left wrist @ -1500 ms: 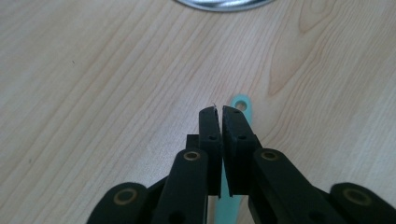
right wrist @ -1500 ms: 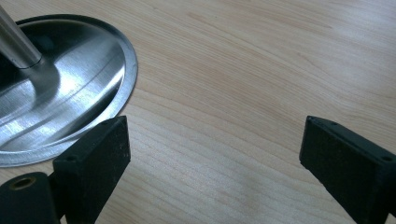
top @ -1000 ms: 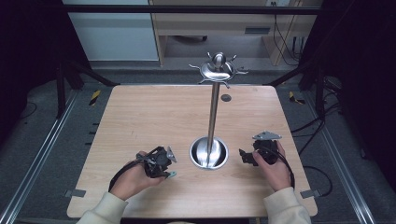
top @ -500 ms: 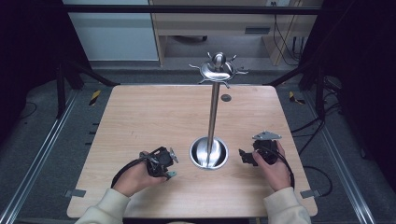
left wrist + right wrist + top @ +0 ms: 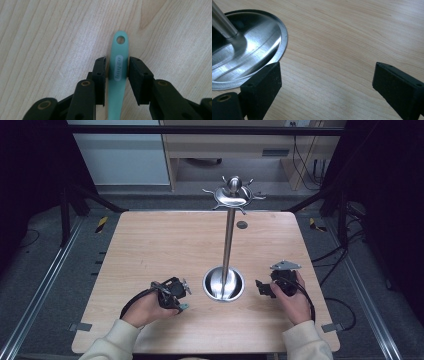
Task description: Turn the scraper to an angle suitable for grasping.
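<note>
At the left of the high view we see the left hand (image 5: 145, 307) resting on the wooden table (image 5: 165, 245), holding the left gripper (image 5: 181, 296) low over the near part of the top. In the left gripper view its jaws stand on either side of a mint-green handle (image 5: 118, 72) with a hanging hole at its tip and a printed oval label; they press against the handle's sides, so we take it as clamped. What tool the handle belongs to we cannot tell. Just right of it stands a steel utensil stand (image 5: 229, 240), its round dished base (image 5: 249, 52) on the table and its hooked crown on top. Farther right, the right hand (image 5: 295, 300) holds the right gripper (image 5: 261, 288) near the base, its jaws spread wide over bare wood, gripping nothing.
</note>
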`<state>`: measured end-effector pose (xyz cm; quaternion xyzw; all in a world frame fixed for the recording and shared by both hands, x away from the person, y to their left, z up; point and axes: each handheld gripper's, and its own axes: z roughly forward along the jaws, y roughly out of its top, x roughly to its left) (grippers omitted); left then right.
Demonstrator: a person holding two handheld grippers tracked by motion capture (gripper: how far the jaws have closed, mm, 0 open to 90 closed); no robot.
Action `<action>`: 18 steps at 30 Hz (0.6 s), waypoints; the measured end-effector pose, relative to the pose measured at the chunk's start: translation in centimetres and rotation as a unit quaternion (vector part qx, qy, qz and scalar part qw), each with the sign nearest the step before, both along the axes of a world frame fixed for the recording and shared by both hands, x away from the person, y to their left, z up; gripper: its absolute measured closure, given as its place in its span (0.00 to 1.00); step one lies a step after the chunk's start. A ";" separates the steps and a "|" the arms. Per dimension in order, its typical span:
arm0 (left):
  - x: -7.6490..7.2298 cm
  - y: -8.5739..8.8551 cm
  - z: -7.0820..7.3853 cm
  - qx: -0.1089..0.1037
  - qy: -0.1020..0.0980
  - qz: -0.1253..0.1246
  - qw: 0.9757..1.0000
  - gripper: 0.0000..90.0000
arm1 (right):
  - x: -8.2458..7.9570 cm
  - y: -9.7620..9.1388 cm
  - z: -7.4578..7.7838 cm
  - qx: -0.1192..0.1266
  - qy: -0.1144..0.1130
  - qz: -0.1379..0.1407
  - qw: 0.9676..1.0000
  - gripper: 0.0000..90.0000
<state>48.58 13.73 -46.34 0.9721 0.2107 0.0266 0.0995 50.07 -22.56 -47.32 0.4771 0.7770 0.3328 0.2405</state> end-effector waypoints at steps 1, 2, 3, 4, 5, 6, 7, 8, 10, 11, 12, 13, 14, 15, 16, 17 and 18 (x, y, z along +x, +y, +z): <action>0.0 0.0 0.0 -0.001 0.001 0.000 1.000 0.75 | 0.0 0.0 0.0 0.000 0.001 -0.001 1.000 0.10; 0.0 0.0 0.0 0.000 0.001 -0.001 1.000 0.76 | 0.0 0.0 0.0 0.000 0.000 0.000 1.000 0.10; 0.0 0.0 0.0 0.000 0.002 -0.002 1.000 0.78 | 0.0 0.0 0.0 0.000 0.000 0.000 1.000 0.10; 0.0 0.0 0.0 0.001 0.001 -0.004 1.000 0.80 | 0.0 0.0 0.0 0.000 0.000 0.000 1.000 0.10; 0.0 -0.1 0.0 0.002 0.000 -0.005 1.000 0.81 | 0.0 0.0 0.0 0.000 0.000 0.000 1.000 0.10; 0.0 -0.1 0.0 0.002 0.000 -0.005 1.000 0.81 | 0.0 0.0 0.0 0.000 0.000 0.000 1.000 0.10; -0.2 -0.2 0.0 0.004 -0.006 -0.006 1.000 0.81 | 0.0 0.0 0.0 0.000 0.000 0.000 1.000 0.10; -0.2 -0.2 0.0 0.005 -0.008 -0.006 1.000 0.81 | 0.0 0.0 0.0 0.000 0.001 0.000 1.000 0.10; -0.3 -0.1 0.0 0.002 -0.010 -0.005 1.000 0.82 | 0.0 0.0 0.0 0.000 0.000 0.000 1.000 0.10; -0.3 -0.1 0.0 0.003 -0.012 -0.006 1.000 0.82 | 0.0 0.0 0.0 -0.001 0.000 0.000 1.000 0.10; -0.4 0.0 0.1 0.000 -0.014 -0.005 1.000 0.82 | 0.0 0.0 0.0 -0.001 0.000 0.000 1.000 0.10; -0.4 0.1 0.2 -0.005 -0.017 -0.002 1.000 0.82 | 0.0 0.0 0.0 0.001 0.001 -0.001 1.000 0.10; -0.4 0.2 0.3 -0.012 -0.019 0.001 1.000 0.82 | 0.0 0.0 0.0 0.000 0.001 -0.001 1.000 0.10; -0.5 0.6 0.8 -0.025 -0.025 0.007 0.999 0.82 | 0.0 0.0 0.0 0.000 0.001 -0.001 1.000 0.10; -0.5 0.8 1.0 -0.030 -0.028 0.009 0.999 0.82 | 0.0 0.0 0.0 -0.001 0.001 0.000 1.000 0.10; -0.5 0.8 1.0 -0.030 -0.028 0.009 0.999 0.82 | 0.0 0.0 0.0 -0.001 0.001 0.000 1.000 0.10; -0.6 1.2 1.6 -0.043 -0.034 0.014 0.998 0.82 | 0.0 0.0 0.0 0.000 0.001 -0.001 1.000 0.10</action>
